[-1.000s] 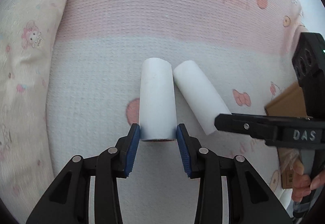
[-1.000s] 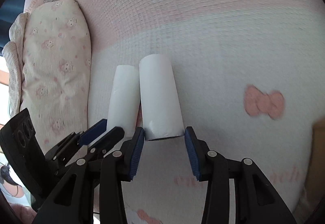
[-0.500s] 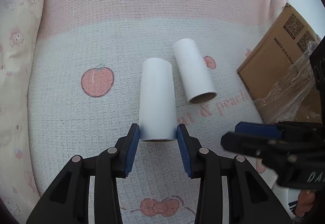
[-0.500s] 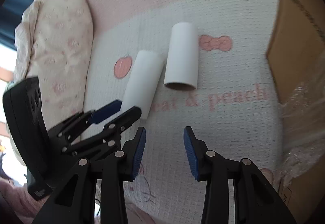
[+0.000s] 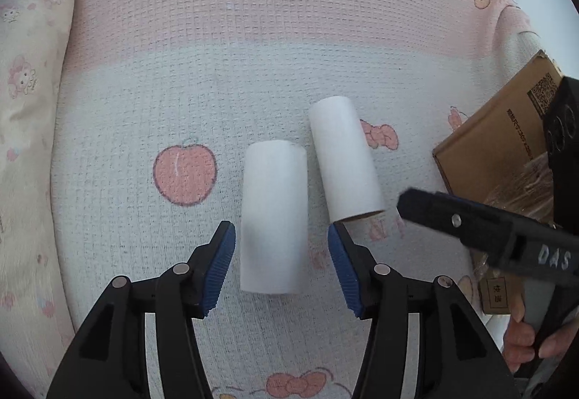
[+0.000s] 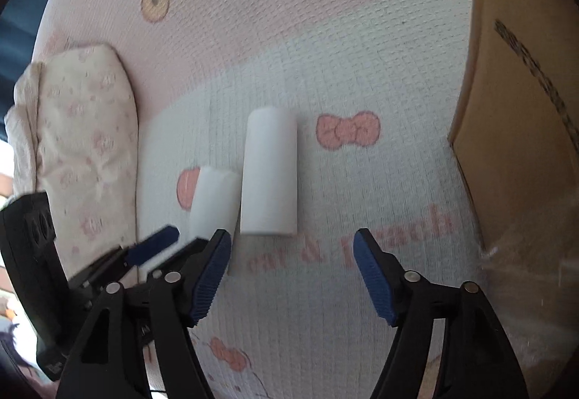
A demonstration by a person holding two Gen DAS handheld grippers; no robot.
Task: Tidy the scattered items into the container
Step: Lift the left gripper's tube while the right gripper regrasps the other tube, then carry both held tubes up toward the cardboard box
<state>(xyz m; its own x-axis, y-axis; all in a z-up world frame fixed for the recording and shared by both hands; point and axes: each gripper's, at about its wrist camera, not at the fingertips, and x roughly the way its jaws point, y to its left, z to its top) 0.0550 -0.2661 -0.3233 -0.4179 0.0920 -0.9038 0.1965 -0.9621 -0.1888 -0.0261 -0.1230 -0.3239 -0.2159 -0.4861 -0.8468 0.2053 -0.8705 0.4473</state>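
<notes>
Two white paper rolls lie side by side on the blanket. In the left wrist view the nearer roll lies between the fingers of my left gripper, which is open, its pads apart from the roll. The second roll lies just right of it. In the right wrist view my right gripper is open and empty, just short of the second roll; the nearer roll lies to its left. A cardboard box stands at the right, also in the right wrist view.
A pink and white patterned blanket covers the bed. A floral pillow lies along the left, also showing in the right wrist view. Crinkled clear plastic lies by the box. The right gripper's finger reaches in from the right.
My left gripper has opened and let go of the nearer roll, which now lies loose between the jaws. My right gripper has opened wider and moved closer to the second roll.
</notes>
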